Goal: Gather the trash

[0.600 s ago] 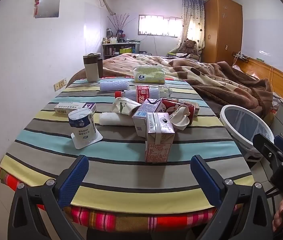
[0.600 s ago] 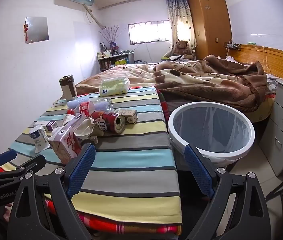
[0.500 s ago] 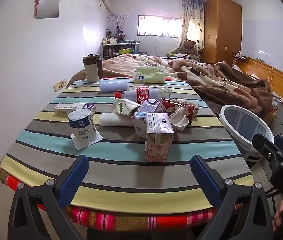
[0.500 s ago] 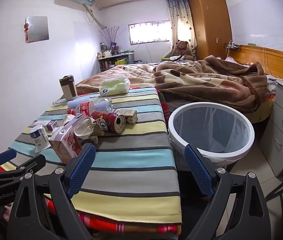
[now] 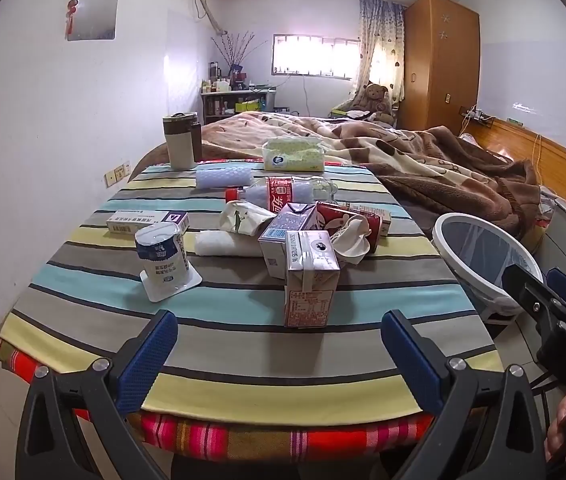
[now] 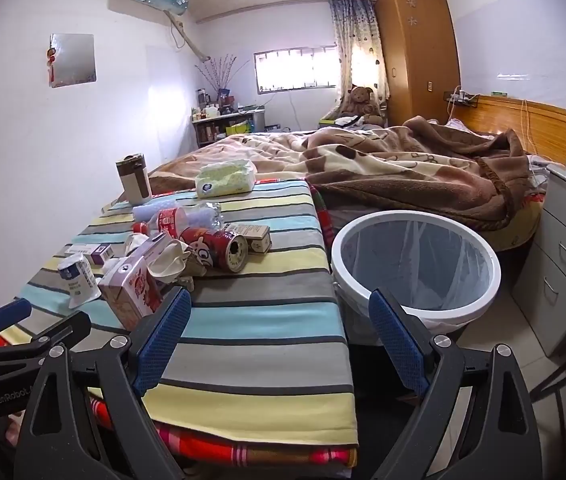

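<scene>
Both hand-held grippers, left and right, jaws wide, empty. Trash pile around milk carton on worktop; bin right of carton. Risk: careless reach topples upright carton, scatters neighbours.

The right gripper, seen at the edge of the left wrist view, bears the white letters "DAS" on its black body. The left gripper, seen in the right wrist view, carries "GenRobot" in pale letters on its black arm. The plastic bottle has a red label with white Chinese characters; printing on the cartons and boxes is too small to read.
</scene>
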A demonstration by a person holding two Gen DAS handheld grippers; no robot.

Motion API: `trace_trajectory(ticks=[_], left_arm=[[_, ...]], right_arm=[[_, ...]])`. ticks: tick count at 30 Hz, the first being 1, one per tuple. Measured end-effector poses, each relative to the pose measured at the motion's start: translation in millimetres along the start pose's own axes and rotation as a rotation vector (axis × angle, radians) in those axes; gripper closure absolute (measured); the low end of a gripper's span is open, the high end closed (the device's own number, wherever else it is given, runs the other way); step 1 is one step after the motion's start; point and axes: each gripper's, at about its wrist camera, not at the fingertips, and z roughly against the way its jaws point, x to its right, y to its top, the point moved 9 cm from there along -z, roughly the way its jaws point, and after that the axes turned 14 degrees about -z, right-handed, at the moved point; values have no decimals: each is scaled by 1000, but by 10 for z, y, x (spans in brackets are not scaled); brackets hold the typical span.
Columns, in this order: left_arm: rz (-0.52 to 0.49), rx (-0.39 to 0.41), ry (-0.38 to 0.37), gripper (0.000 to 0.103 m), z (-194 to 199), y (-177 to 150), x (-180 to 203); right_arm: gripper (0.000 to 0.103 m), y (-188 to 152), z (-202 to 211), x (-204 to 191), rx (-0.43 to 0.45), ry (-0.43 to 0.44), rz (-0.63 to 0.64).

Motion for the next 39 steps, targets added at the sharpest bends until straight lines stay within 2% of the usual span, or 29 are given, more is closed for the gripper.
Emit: trace_trajectory(ticks=[39], left_arm=[[7,3,6,0,-13,-19,-27]], right_arm=[[11,5,-3,14,0,-14,-2]])
